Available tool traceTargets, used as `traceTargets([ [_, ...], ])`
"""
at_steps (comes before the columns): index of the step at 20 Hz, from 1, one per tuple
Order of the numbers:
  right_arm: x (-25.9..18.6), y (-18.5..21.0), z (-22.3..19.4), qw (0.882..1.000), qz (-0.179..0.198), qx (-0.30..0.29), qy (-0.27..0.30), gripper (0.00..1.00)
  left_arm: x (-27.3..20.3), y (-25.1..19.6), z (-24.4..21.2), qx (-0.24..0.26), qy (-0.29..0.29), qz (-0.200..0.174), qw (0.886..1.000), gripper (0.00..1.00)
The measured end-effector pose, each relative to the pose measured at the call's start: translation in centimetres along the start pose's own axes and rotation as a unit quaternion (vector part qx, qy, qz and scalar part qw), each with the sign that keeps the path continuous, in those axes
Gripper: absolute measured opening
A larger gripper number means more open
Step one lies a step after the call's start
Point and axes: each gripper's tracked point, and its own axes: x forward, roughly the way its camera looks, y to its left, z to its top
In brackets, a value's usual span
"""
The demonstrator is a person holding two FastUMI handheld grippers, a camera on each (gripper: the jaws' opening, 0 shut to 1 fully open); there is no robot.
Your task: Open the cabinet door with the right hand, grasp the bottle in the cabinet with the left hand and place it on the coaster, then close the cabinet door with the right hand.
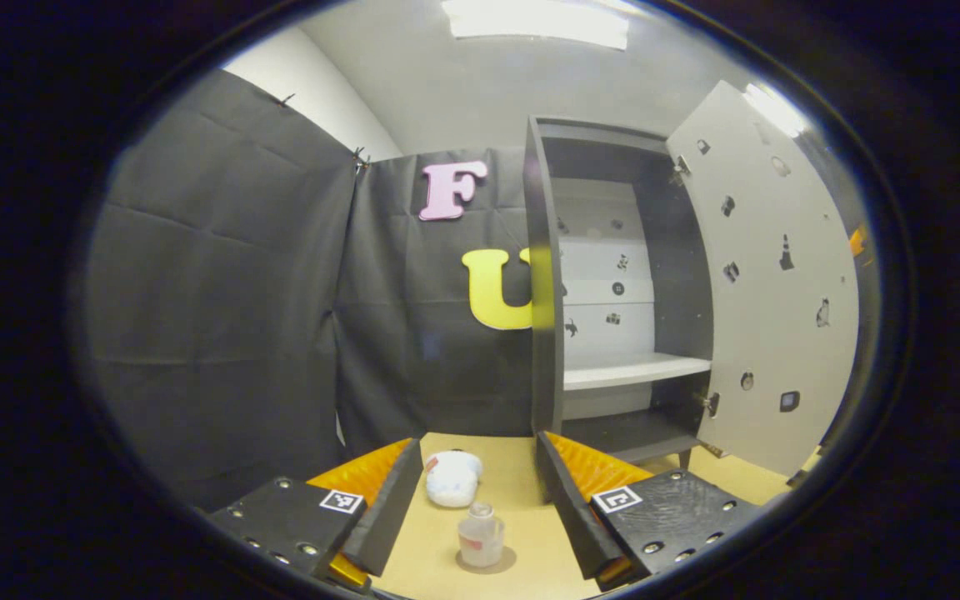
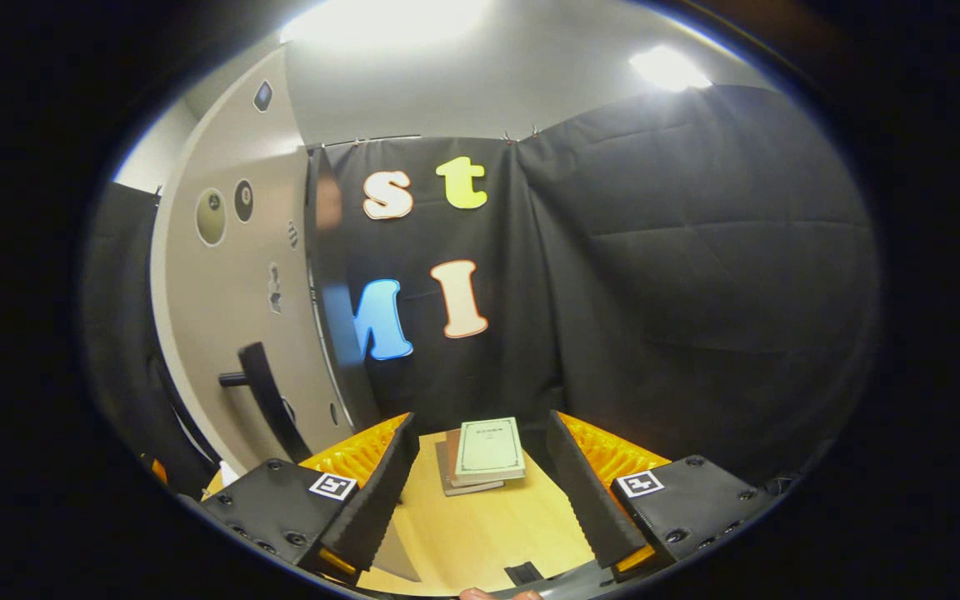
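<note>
In the left gripper view a small clear bottle [image 1: 481, 535] with a pale cap stands upright on a round coaster [image 1: 498, 562] on the wooden table. My left gripper [image 1: 480, 492] is open, its fingers either side of the bottle and apart from it. The dark cabinet [image 1: 540, 292] stands at the back right, its white door [image 1: 767, 283] swung wide, its white shelf [image 1: 637, 369] bare. In the right gripper view the door [image 2: 234, 283] stands edge-on at the left with its dark handle [image 2: 262, 392]. My right gripper [image 2: 480, 492] is open and holds nothing.
A white crumpled lump [image 1: 452, 478] lies on the table just beyond the bottle. A short stack of books [image 2: 484, 454] lies on the table ahead of the right gripper. Black cloth walls close the booth on all sides.
</note>
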Motion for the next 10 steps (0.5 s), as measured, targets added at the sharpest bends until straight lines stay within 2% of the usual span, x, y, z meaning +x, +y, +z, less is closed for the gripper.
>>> traceTargets([
  [2, 0.1, 1.3, 0.0, 1.0, 0.02, -0.007, 0.001, 0.97, -0.3, -0.2, 1.0, -0.011, 0.001, -0.004, 1.0, 0.83],
  [7, 0.7, 4.4, 0.3, 0.997, 0.067, -0.037, -0.004, 0.97, -0.3, 0.1, 2.7, -0.051, 0.049, -0.001, 0.998, 0.87],
  [8, 0.8, 5.1, 0.3, 0.996, 0.077, -0.042, -0.002, 0.92, -0.2, 0.5, 3.2, -0.059, 0.051, 0.002, 0.997, 0.87],
  [10, 0.7, 5.0, 0.3, 0.995, 0.074, -0.059, -0.006, 0.91, -0.3, 1.5, 4.1, -0.063, 0.05, 0.012, 0.997, 0.86],
])
